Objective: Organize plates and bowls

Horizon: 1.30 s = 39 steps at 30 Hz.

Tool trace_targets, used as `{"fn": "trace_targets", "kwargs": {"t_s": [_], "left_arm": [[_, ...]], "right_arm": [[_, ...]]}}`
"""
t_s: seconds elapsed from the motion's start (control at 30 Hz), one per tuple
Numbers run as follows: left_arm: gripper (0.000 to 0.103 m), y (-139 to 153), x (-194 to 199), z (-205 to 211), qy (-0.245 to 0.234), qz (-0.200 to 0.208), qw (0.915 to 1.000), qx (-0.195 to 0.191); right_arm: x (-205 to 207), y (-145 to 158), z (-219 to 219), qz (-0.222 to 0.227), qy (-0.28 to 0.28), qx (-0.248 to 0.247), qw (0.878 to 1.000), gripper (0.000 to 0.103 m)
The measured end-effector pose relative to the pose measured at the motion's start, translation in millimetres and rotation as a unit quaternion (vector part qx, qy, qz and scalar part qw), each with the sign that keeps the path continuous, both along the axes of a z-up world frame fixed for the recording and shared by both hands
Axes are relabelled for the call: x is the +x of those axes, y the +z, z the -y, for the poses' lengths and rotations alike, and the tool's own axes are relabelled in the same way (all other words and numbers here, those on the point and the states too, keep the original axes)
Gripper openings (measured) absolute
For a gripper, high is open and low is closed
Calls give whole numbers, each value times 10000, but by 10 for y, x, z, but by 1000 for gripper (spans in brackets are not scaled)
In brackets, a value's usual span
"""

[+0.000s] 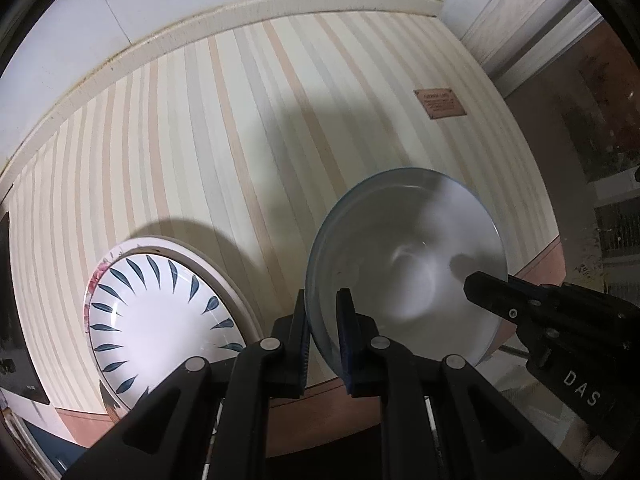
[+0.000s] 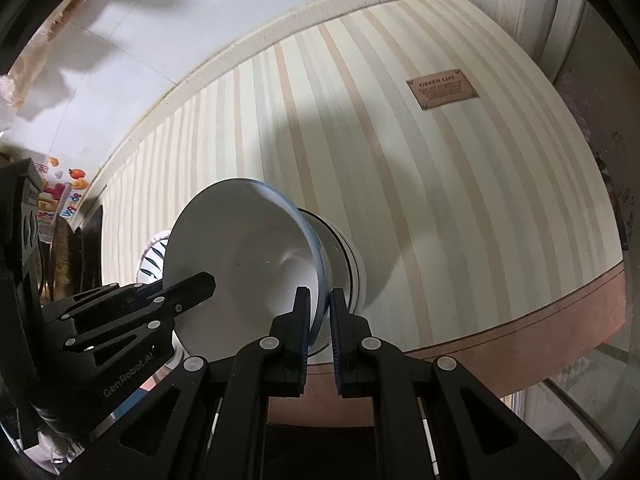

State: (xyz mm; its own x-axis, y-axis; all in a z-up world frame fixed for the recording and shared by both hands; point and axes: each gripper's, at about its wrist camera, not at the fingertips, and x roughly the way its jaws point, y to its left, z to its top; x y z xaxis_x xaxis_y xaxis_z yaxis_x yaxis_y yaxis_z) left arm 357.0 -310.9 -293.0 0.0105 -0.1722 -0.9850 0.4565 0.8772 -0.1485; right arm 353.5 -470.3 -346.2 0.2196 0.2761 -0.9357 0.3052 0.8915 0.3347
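A white bowl with a blue rim (image 1: 408, 264) is held off the striped table by both grippers. My left gripper (image 1: 322, 320) is shut on its left rim. My right gripper (image 2: 319, 316) is shut on its right rim, and it also shows in the left wrist view (image 1: 486, 286). In the right wrist view the bowl (image 2: 240, 264) is tilted on its side, and the left gripper (image 2: 200, 284) reaches in from the left. A white plate with dark blue leaf marks (image 1: 160, 320) lies on a flowered plate (image 1: 224, 280) at the table's left front.
The striped table (image 1: 240, 140) runs back to a white wall. A small brown label (image 1: 439, 103) is on the table at the far right. The table's brown front edge (image 2: 520, 336) is close below the grippers. Colourful stickers (image 2: 68, 196) show at the left.
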Motion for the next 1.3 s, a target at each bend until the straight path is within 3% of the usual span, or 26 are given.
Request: {"fn": "trace_targets", "kwargs": {"t_s": [0.57,0.77,0.93,1.2,1.27,1.3], "left_arm": [[10,-195,0,82,-172,-79,9994,273],[11,-203,-2,51,-158,-122,9994,283],[11,106,-79,-27,-246,135,9995,121],[12,840,-368,-204,-472,745,9957,-273],[12,998,-442,-243,-517,837,9944,-396],[12,1065,-480,-262,-558,852,9938,-439]], "right_arm": [[75,-235,-10,-253,107,-105,9996,11],[76,-244,-1,-309,31,-33,9995,16],[9,-160,7,-217,-15,-31,9998,17],[-370,541,-142,333,28,-684,9971,17],[-502,734,-169,464,-33,-772,9959,21],[-559,808,-182,518,-70,-807,9954,30]]}}
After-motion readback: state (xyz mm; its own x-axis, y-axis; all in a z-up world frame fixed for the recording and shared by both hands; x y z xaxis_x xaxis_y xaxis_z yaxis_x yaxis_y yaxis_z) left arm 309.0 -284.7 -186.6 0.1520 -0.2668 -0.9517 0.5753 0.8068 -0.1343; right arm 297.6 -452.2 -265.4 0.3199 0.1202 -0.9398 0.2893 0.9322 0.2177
